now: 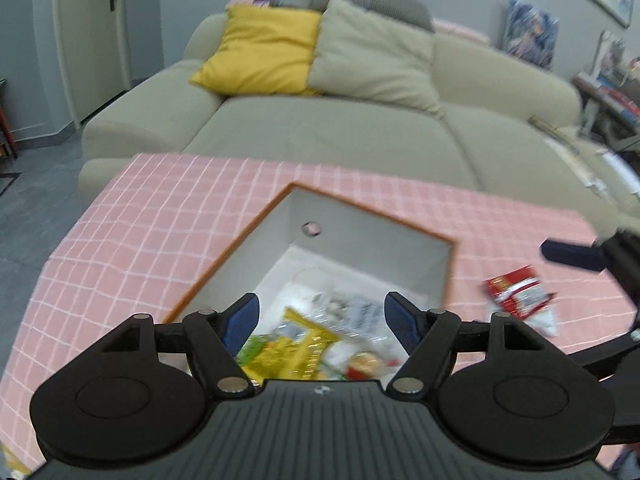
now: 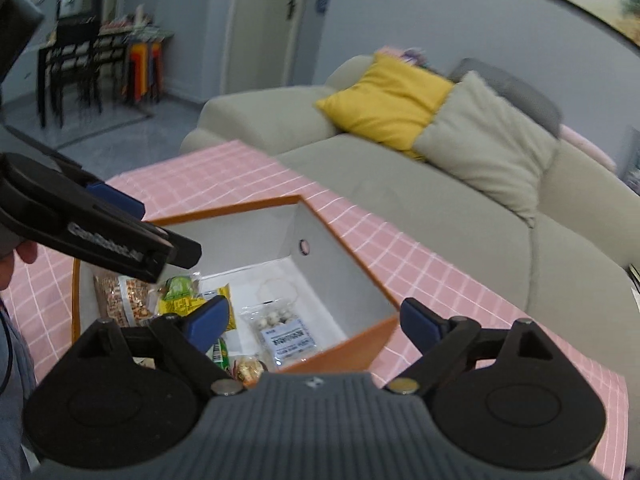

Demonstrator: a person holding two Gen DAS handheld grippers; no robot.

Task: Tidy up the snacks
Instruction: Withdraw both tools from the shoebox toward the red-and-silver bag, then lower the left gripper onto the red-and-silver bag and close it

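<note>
Both grippers open — snacks (image 2: 280, 330) in box (image 2: 344, 356).

Snack packets (image 2: 280, 330) (jumbled) in box (image 2: 352, 280)

Red snack packet (image 1: 518, 294) motion-blurred

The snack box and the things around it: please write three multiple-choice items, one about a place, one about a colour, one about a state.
1. Where is the red snack packet?
A. in the box
B. on the pink cloth beside the box
C. on the sofa

2. What colour is the rim of the box?
A. orange
B. green
C. black

3. The left gripper is:
A. shut on a packet
B. out of view
C. open, holding nothing

Answers: 1 B, it lies outside the rim; 2 A, an orange edge frames white walls; 3 C, its pads stand apart.
</note>
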